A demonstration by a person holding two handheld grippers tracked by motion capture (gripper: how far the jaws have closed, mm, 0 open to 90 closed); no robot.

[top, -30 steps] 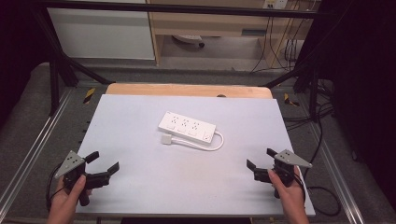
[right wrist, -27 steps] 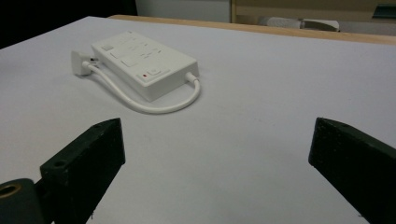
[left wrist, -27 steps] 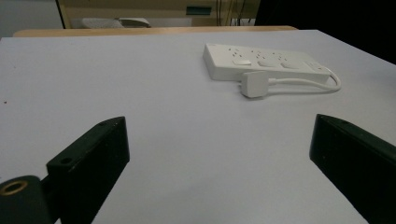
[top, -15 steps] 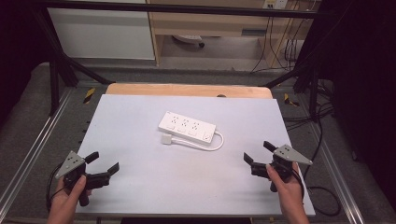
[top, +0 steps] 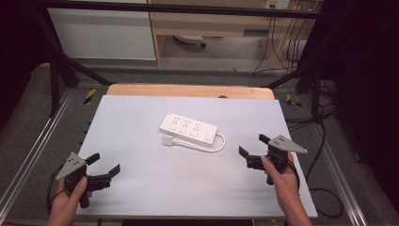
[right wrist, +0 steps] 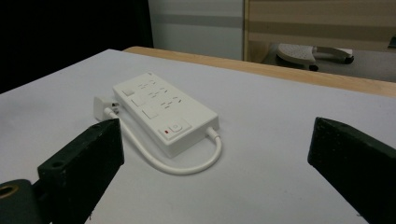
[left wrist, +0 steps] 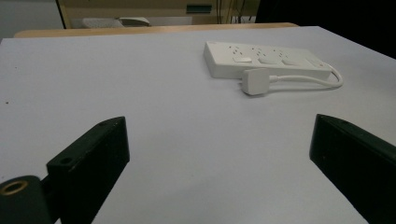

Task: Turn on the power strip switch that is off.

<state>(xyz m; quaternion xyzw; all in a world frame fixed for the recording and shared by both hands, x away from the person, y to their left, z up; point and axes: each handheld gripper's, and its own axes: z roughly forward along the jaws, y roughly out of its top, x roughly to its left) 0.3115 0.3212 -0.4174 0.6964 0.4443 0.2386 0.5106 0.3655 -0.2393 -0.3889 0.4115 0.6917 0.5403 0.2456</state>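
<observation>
The right gripper (top: 253,150) is hovering over the right part of the white table (top: 141,179) with its jaws spread wide and nothing between them, and the person's right hand (top: 281,176) is gripping its handle. The white power strip (top: 188,127) is lying flat near the middle of the table, up and to the left of that gripper and apart from it; in the right gripper view the strip (right wrist: 164,114) is sitting ahead between the two jaws, its switch end nearest. Its white cable (top: 211,145) is looping round from the strip's right end to a white plug (top: 168,140) resting just beside the strip's near edge. The left gripper (top: 104,166) is hanging over the near left corner, jaws likewise parted and empty, well apart from the strip, which is lying ahead and to the right in the left gripper view (left wrist: 266,58).
</observation>
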